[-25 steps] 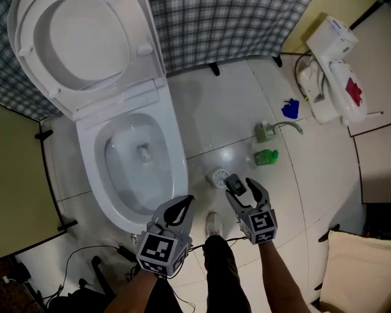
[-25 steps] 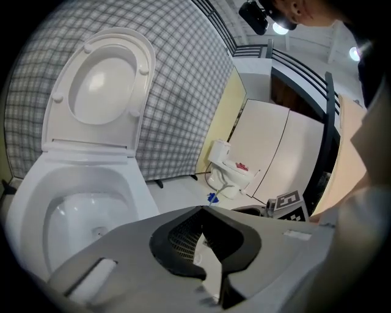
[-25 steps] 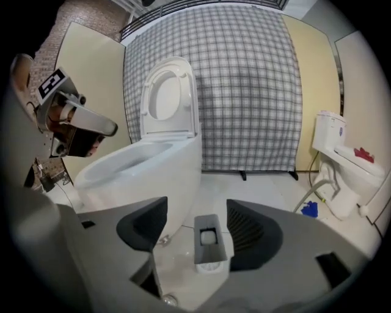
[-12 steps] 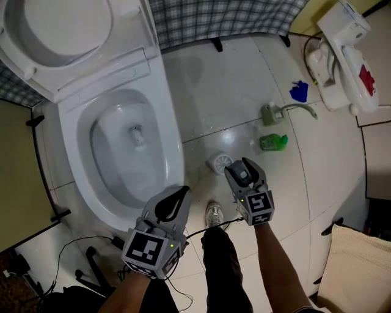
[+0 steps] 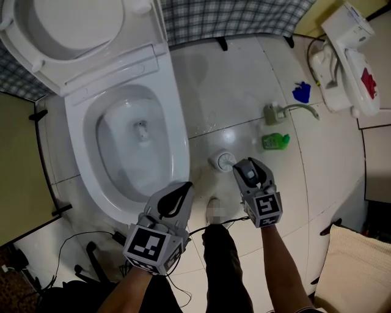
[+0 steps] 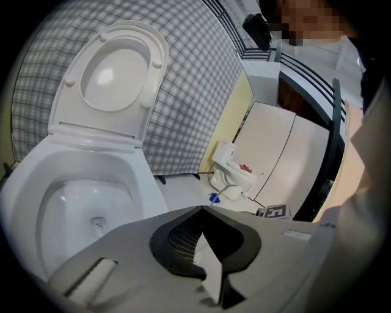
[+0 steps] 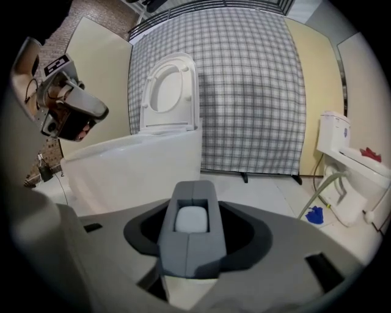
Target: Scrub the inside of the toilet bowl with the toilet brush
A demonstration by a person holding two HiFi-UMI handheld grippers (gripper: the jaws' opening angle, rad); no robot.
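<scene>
The white toilet (image 5: 177,147) stands with lid and seat raised; its bowl (image 5: 131,147) holds a little water. On the floor to its right sits the toilet brush in its round white holder (image 5: 223,161). My right gripper (image 5: 249,173) is just over the holder. Its jaws have just been closing, and they now hold the brush's grey handle (image 7: 192,238), which has a white cap on top. My left gripper (image 5: 182,188) hovers at the bowl's near rim, its jaws together with nothing between them. In the left gripper view its tips (image 6: 201,211) meet.
A green bottle (image 5: 275,141), a pale spray bottle (image 5: 272,114) and a blue scrap (image 5: 301,92) lie on the tiles to the right. A second white fixture (image 5: 345,61) stands at far right. A checked curtain (image 5: 232,15) hangs behind; cables (image 5: 91,244) run at lower left.
My right gripper has sunk onto the brush handle and its jaws have drawn in around it. The left gripper has stayed almost where it was.
</scene>
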